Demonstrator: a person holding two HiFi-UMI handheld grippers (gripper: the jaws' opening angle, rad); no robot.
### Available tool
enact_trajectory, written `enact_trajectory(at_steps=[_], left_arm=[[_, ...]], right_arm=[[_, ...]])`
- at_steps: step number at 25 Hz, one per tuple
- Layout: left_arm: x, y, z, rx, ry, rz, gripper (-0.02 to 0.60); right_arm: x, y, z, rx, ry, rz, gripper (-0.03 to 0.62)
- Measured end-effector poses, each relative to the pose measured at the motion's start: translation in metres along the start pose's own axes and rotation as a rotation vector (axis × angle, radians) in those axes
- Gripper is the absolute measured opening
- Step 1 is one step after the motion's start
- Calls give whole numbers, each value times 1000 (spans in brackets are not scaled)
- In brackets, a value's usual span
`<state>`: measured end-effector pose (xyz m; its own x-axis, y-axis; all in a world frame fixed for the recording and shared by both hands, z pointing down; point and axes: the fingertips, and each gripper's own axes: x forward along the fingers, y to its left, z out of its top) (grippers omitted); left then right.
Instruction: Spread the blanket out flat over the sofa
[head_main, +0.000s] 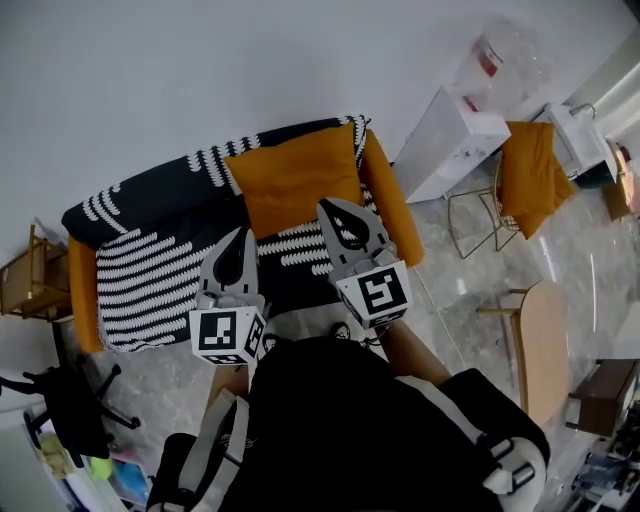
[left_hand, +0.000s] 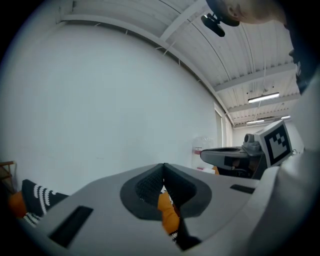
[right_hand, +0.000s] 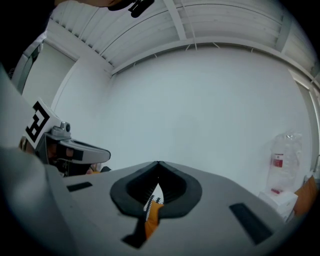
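- The black-and-white striped fabric blanket (head_main: 150, 265) is lying over the orange-armed sofa (head_main: 82, 290). It is covering backrest and seat from the left arm to the right arm.
- You are holding the left gripper (left_hand: 163, 166) level, above the seat's front edge. Its jaws are clenched tip to tip on nothing, and only fabric far beyond is showing through the gap behind the tips.
- The plain orange square cushion (head_main: 295, 180) is resting on the blanket against the backrest, nearer the right arm.
- You are holding the right gripper (right_hand: 158, 163) level too, above the front edge towards the right arm. Its jaws are likewise pressed together and empty.
- The spreading itself is looking nearly finished, so you seem to be lifting clear and checking the lie.
- If the dark stretch along the seat's front edge is sitting uneven, the next move is calling for opening both jaws. You would then lower them to that hem, pinch it and draw it straight.
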<state>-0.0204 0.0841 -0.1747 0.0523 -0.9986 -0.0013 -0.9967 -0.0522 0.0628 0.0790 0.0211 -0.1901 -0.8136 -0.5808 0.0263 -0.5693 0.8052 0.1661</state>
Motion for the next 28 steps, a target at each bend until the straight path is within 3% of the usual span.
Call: enact_trajectory(at_steps=[8,28], left_arm=[[-6,3,16,24,-35,19,21],[-16,-15,10,16,-36,24,21]], right_arm=[[-6,1,10,-8,-23,-2,9],[-24,0,10,28,-36,-14,9]])
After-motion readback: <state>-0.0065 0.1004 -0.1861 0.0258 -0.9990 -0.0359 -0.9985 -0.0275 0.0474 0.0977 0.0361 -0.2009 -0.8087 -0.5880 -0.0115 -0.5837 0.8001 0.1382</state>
